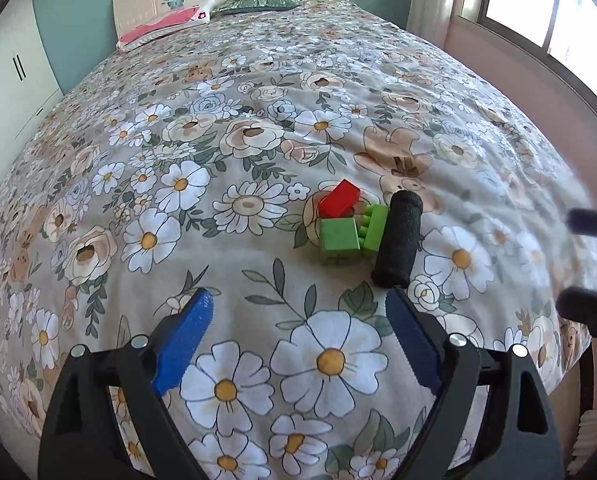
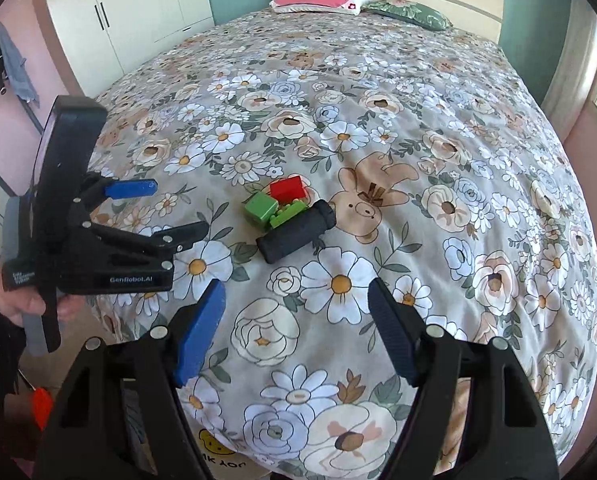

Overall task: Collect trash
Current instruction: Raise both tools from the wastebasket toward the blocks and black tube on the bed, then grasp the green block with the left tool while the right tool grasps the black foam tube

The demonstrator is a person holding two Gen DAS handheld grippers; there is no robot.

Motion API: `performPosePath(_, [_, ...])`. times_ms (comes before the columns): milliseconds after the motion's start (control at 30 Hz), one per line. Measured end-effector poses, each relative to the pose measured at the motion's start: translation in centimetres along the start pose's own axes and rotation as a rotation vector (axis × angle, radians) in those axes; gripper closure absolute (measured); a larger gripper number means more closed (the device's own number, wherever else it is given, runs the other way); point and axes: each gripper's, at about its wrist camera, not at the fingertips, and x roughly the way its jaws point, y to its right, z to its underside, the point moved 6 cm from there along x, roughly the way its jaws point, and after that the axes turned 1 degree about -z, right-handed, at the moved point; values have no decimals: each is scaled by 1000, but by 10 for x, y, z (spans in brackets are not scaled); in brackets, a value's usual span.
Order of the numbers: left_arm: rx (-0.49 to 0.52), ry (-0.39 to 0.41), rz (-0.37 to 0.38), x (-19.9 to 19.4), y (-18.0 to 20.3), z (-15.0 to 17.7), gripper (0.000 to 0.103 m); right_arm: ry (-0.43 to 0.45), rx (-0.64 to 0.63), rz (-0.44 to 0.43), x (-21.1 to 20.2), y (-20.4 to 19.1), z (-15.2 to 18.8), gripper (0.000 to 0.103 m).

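Observation:
On the floral bedspread [image 1: 258, 128] lies a small pile: a red block [image 1: 338, 199], a green cube [image 1: 339, 237], a green studded brick [image 1: 374, 226] and a black foam cylinder [image 1: 398, 240] beside them. The same pile shows in the right wrist view: red block [image 2: 286, 189], green cube [image 2: 261, 208], black cylinder [image 2: 296, 232]. My left gripper [image 1: 300, 302] is open and empty, just short of the pile. It also shows from the side in the right wrist view [image 2: 178, 210]. My right gripper [image 2: 296, 292] is open and empty, nearer the foot of the bed.
Two pillows, a pink one [image 2: 320, 2] and a green one [image 2: 408, 12], lie at the headboard. A white wardrobe [image 2: 130, 12] stands left of the bed, a window [image 1: 538, 4] right. A red object [image 2: 41, 406] and a yellow-printed bag [image 2: 218, 454] sit below the bed's foot.

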Motion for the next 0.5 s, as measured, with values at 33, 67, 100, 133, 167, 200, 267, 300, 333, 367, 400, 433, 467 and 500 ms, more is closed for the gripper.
performPosePath(33, [6, 0, 9, 6, 0, -2, 13, -8, 25, -7, 8, 4, -4, 30])
performPosePath(67, [6, 1, 19, 11, -1, -3, 13, -15, 53, -14, 16, 8, -7, 30])
performPosePath(100, [1, 4, 31, 16, -1, -5, 13, -22, 82, -22, 24, 12, -11, 30])
performPosePath(133, [-6, 9, 56, 20, -1, -6, 13, -28, 106, -26, 32, 16, -15, 30])
performPosePath(167, [-7, 16, 82, 23, 0, -7, 13, -33, 122, -28, 39, 18, -17, 30])
performPosePath(200, [-1, 28, 100, 26, 1, -9, 13, -39, 138, -34, 46, 19, -19, 30])
performPosePath(267, [44, 39, 122, 33, 5, -10, 13, -58, 172, -52, 60, 22, -23, 30])
performPosePath(300, [68, 39, 134, 36, 7, -9, 13, -67, 188, -57, 67, 23, -24, 30])
performPosePath(333, [87, 40, 141, 38, 7, -9, 13, -77, 197, -60, 72, 24, -25, 30])
performPosePath(367, [106, 36, 149, 41, 8, -8, 13, -84, 205, -62, 77, 24, -25, 30])
performPosePath(400, [119, 27, 159, 44, 8, -7, 13, -90, 215, -63, 82, 25, -26, 30])
performPosePath(433, [134, 20, 170, 48, 9, -7, 13, -97, 223, -62, 86, 25, -26, 30])
performPosePath(467, [149, 17, 172, 50, 9, -6, 13, -107, 232, -63, 91, 25, -26, 30])
performPosePath(500, [166, 12, 171, 54, 9, -6, 14, -115, 241, -63, 95, 25, -26, 30])
